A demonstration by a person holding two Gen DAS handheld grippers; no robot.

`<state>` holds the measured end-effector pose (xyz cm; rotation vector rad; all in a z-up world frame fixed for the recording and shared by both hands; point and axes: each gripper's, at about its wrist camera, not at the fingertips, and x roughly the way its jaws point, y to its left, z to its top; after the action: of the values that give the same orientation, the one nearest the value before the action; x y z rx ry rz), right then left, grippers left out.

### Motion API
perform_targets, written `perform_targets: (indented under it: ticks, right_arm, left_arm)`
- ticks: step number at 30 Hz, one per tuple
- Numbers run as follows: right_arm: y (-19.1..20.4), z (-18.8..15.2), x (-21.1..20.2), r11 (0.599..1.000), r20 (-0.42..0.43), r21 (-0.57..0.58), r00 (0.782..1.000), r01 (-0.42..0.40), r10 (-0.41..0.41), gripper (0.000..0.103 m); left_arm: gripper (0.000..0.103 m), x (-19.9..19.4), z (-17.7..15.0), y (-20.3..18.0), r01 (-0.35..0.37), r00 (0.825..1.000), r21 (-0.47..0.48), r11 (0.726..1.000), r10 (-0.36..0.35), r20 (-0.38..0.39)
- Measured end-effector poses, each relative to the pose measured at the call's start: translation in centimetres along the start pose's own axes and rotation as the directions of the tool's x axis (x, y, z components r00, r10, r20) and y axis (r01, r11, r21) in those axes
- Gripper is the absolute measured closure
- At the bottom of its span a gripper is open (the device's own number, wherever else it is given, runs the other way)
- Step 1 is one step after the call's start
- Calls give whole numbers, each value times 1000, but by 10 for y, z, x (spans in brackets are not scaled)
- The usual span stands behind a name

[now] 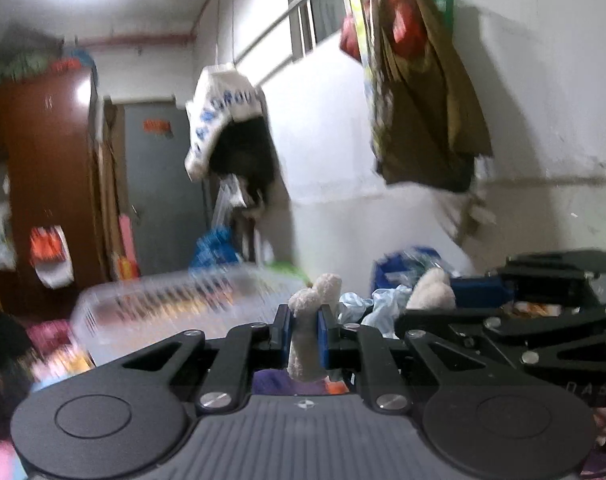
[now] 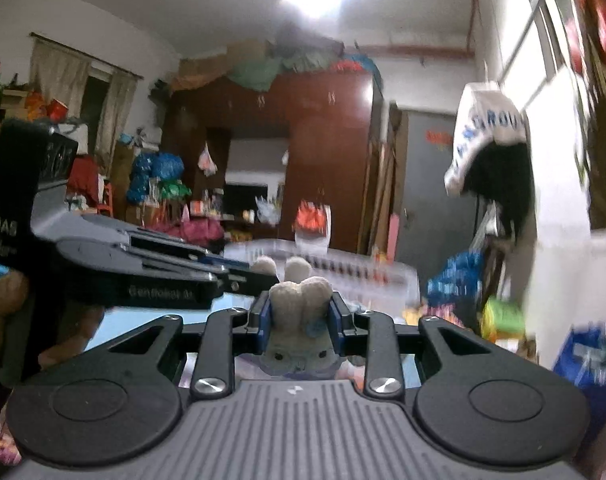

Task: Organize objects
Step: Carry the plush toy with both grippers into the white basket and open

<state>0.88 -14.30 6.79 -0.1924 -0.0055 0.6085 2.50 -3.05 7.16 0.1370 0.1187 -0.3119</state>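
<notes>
My left gripper [image 1: 306,334] is shut on a white fluffy piece of a plush toy [image 1: 309,320], which sticks up between the blue pads. My right gripper [image 2: 299,320] is shut on a grey-white plush toy [image 2: 299,312], with two small dark eyes showing below the pads. Both are held up in the air, side by side. The right gripper [image 1: 503,328] shows in the left wrist view at the right, with the plush [image 1: 433,290] in it. The left gripper [image 2: 239,276] shows in the right wrist view at the left, with its plush tips [image 2: 265,265].
A clear plastic storage box [image 1: 175,304] with a white lid lies ahead, also in the right wrist view [image 2: 343,264]. A blue crate [image 1: 407,268] of clutter sits by the white wall. Bags [image 1: 419,92] hang from the wall. A brown wardrobe [image 2: 323,148] and grey door [image 1: 163,188] stand behind.
</notes>
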Motion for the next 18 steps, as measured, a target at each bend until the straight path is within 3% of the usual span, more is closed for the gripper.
perform_targets:
  ticks: [4, 8, 13, 18]
  right_arm:
    - [-10, 35, 51, 998, 27, -69, 1000, -11, 13, 71]
    - [-23, 41, 120, 994, -11, -102, 999, -37, 36, 71]
    - [-34, 15, 192, 994, -125, -74, 990, -74, 64, 72]
    - [-38, -15, 225, 990, -205, -68, 973, -127, 111, 72]
  left_arm:
    - [87, 30, 45, 33, -77, 997, 14, 997, 77, 23]
    - [87, 80, 63, 69, -151, 988, 23, 988, 151, -19]
    - [87, 144, 53, 109, -211, 967, 13, 977, 211, -142]
    - [87, 175, 32, 121, -257, 940, 28, 966, 257, -223]
